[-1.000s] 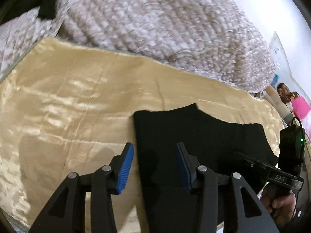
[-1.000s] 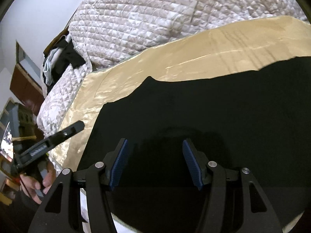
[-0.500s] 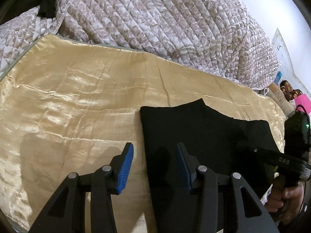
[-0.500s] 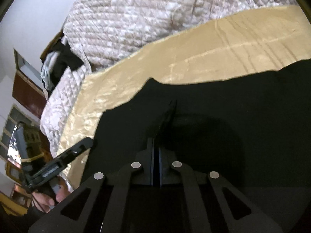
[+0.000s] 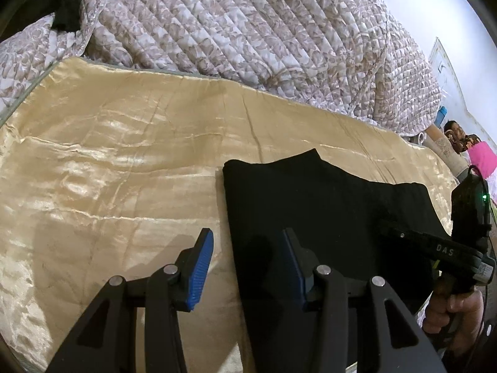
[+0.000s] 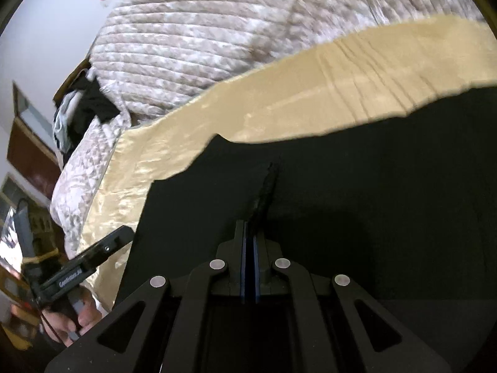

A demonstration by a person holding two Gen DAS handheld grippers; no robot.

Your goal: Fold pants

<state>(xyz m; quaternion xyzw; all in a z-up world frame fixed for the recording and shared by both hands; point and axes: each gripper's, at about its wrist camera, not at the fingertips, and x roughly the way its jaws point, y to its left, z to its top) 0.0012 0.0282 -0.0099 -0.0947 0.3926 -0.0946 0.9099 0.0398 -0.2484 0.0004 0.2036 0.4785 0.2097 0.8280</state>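
Left wrist view: black pants (image 5: 310, 211) lie flat on the gold satin sheet (image 5: 108, 161), quilt (image 5: 248, 31) at 12 o'clock.
Left gripper (image 5: 245, 258): fingers spread wide, straddling the pants' left edge, holding nothing.
Right gripper (image 6: 250, 233): pinched closed on a raised ridge of pants (image 6: 357, 202) cloth; blurry, but it looks gripped.
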